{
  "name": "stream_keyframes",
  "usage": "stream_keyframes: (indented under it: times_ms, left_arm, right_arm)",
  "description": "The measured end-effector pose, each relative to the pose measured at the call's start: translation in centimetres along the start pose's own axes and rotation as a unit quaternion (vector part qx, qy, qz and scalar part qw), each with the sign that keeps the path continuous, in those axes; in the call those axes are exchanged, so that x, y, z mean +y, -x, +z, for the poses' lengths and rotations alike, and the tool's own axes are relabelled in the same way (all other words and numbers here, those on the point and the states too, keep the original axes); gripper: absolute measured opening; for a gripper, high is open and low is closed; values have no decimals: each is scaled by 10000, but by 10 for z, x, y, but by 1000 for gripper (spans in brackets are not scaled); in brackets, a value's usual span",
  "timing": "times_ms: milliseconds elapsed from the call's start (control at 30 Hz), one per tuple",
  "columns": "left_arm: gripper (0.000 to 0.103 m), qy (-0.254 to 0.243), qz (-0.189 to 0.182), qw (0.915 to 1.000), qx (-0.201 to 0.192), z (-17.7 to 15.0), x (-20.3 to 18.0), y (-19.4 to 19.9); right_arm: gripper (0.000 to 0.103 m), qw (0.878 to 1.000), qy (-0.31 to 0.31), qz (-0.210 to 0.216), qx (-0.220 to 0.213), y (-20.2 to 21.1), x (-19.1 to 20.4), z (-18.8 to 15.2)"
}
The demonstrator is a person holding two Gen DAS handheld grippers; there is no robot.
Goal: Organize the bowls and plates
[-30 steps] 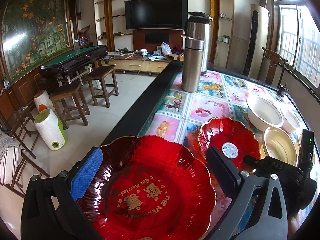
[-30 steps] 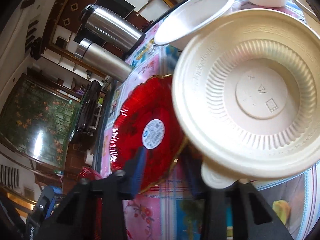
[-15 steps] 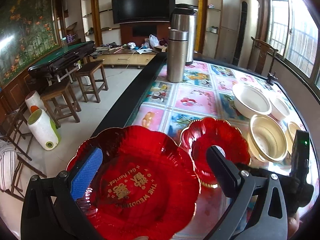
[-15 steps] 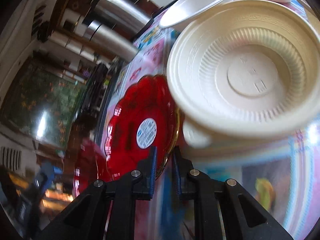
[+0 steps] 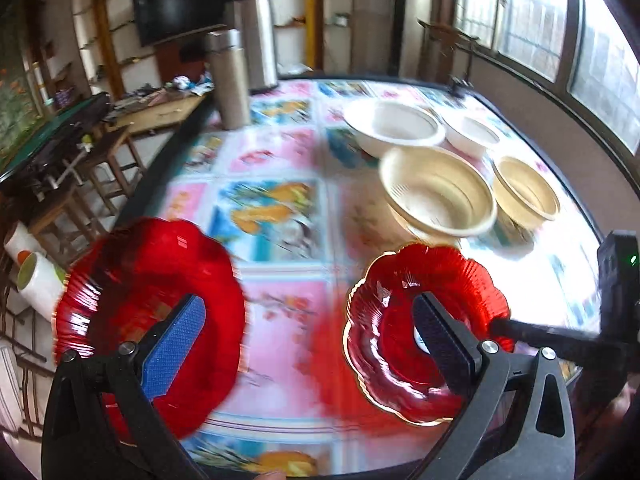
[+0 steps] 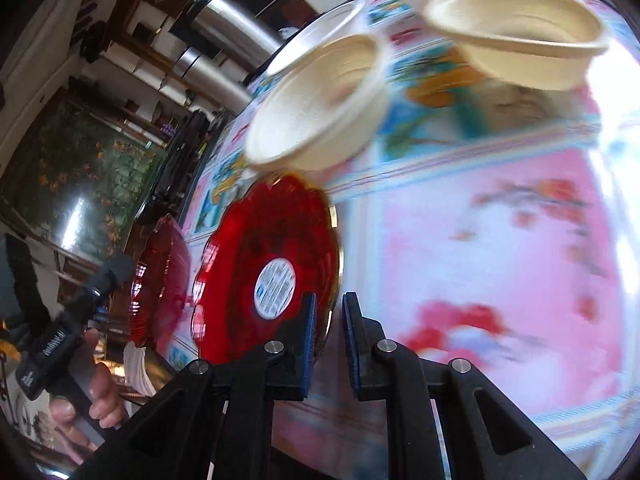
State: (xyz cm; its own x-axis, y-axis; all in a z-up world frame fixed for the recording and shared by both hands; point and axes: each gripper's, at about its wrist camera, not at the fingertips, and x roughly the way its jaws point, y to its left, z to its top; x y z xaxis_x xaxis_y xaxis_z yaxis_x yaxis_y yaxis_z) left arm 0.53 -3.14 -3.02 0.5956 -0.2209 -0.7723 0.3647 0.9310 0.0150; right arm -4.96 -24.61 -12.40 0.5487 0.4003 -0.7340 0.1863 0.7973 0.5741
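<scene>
Two red plates are being carried above the bench (image 5: 280, 152). The right gripper (image 6: 328, 344) is pinching the small plate (image 6: 256, 280) by its rim. The left gripper (image 5: 308, 344), fingers spread wide, seems to be carrying the large plate (image 5: 132, 280); grip unclear. Probably for stacking. Cream bowls (image 5: 436, 192) are sitting far right.

On the surface (image 5: 288, 312) before me, a large plate (image 5: 132, 304) lies at left and a smaller plate (image 5: 404, 320) at right. Behind the smaller plate sit four bowls (image 5: 436, 196); two flasks (image 5: 230, 80) stand far back left.
</scene>
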Motion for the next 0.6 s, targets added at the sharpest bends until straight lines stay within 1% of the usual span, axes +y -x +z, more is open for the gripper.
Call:
stream_keyframes:
  times_ms: [67,133,200,267,300,400,500,567,600]
  left_arm:
    - [103,-73,-23,9999,92,-4,-10,-5]
    - [103,-94,-136,9995,260,-9,-18,-9]
    - [103,-95,-451,9975,536,-14,-27,-15]
    - [103,-88,-763,9937,820,-18,-34,-22]
    - [103,-106,-838,9921,924,-19,-37,-24]
    - [103,-137,-919,9888,1171,-23,-42,-33]
    - [103,-48,-983,9862,1334,-25,-41,-40]
    - [100,29,-1107,9839,1406,-25,-38,-44]
    - [93,70,-1153,9828,1441,-26,-37,-46]
  right_arm:
    - [14,9999,-13,-72,-87,10,-11,-2]
    - [14,9998,-64,-97,-154,18,-20,-2]
    - [14,9997,-85,-75,-196,23,-26,-3]
    - [14,9997,-86,-35,-207,24,-29,-3]
    - [14,9998,-65,-11,-204,23,-29,-3]
    - [14,9998,-52,58,-205,23,-34,-3]
    - [14,9997,-65,122,-205,29,-43,-5]
    - [14,9996,-82,163,-205,30,-45,-5]
    - [14,9996,-94,177,-211,30,-46,-6]
